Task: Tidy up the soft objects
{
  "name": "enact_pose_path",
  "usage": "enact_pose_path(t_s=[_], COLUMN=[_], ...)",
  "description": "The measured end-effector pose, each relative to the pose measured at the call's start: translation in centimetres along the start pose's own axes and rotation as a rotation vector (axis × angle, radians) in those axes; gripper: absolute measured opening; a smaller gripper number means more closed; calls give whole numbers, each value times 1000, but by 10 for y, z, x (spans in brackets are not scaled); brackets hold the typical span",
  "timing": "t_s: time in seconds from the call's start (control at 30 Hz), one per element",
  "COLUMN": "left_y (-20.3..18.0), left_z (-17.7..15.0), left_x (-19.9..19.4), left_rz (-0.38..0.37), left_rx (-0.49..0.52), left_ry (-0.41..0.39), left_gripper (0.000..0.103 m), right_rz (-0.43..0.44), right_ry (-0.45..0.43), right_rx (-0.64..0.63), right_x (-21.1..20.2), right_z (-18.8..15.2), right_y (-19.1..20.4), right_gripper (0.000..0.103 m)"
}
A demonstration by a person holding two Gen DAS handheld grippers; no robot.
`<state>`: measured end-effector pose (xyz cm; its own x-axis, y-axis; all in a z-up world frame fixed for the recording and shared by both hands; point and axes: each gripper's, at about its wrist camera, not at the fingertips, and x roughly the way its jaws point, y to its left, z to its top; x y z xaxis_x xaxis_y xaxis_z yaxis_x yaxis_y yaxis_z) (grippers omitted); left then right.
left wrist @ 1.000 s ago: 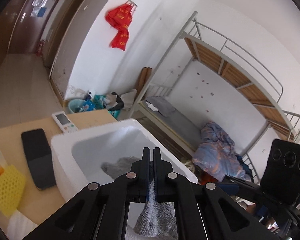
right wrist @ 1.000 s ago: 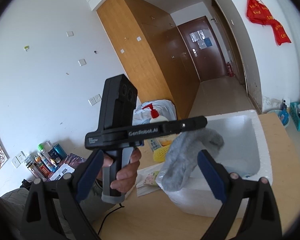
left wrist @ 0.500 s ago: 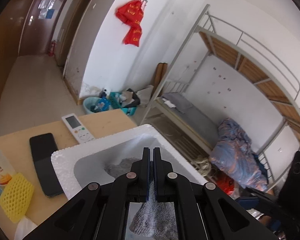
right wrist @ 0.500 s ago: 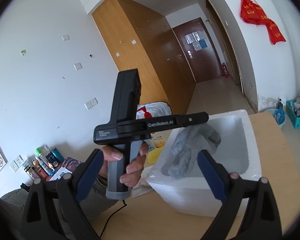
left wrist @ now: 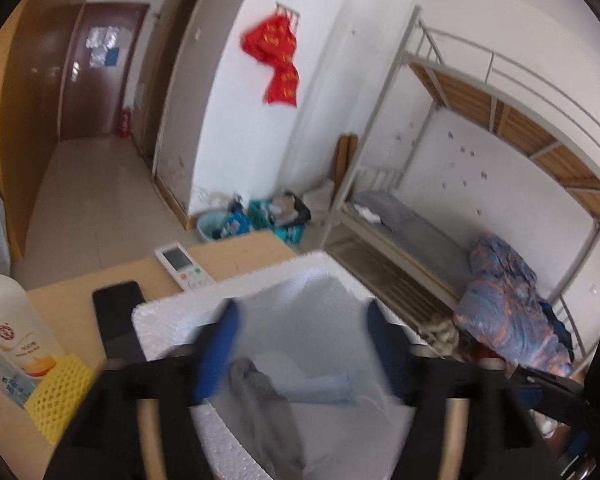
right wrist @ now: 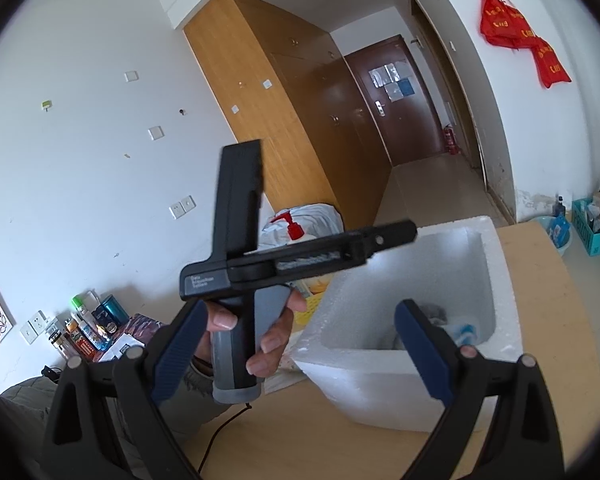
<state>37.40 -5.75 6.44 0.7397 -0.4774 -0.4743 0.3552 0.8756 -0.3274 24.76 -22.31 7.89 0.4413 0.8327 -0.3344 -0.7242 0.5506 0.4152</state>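
A wooden table (left wrist: pixel 236 252) carries a white foam box (right wrist: pixel 496 264) that sits toward its right edge in the left wrist view, open side up. The left gripper (left wrist: pixel 300 344) hangs over the box; its jaws are opening, the blue pads stand apart, and nothing is pressed between them. The right gripper (right wrist: pixel 296 348) is spread wide and empty, held off the near side of the box. A hand (right wrist: pixel 268 328) grips the handle of the left gripper. Inside the box, on its floor, lies a grey sock (left wrist: pixel 260 396), crumpled, with a pale blue cloth (left wrist: pixel 320 390) beside it. Left of the box on the table are a white bottle (left wrist: pixel 8 328) with a red cap, a black phone (left wrist: pixel 116 320), a yellow foam net (left wrist: pixel 60 396) and, at the far edge, a white remote (left wrist: pixel 182 266).
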Motion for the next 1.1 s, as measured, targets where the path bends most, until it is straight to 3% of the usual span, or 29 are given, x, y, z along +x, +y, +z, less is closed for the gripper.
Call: enact_pose_path(t_s=[0.33, 0.6, 0.8, 1.1], left_y=[-5, -13, -22, -20], left_z=[-6, -20, -34, -66], left_x=[-25, -70, -108, -167], left_rz=[29, 150, 263, 357], left_rx=[18, 18, 41, 28], left_ry=[-42, -125, -140, -173], left_gripper=[86, 102, 102, 102], right_rz=[4, 35, 82, 110], right_ry=[-10, -30, -31, -9], right_rx=[-7, -21, -18, -41], right_x=[-5, -13, -13, -4], right_z=[-2, -8, -13, -17], right_y=[2, 8, 12, 24], right_gripper=[97, 98, 99, 99])
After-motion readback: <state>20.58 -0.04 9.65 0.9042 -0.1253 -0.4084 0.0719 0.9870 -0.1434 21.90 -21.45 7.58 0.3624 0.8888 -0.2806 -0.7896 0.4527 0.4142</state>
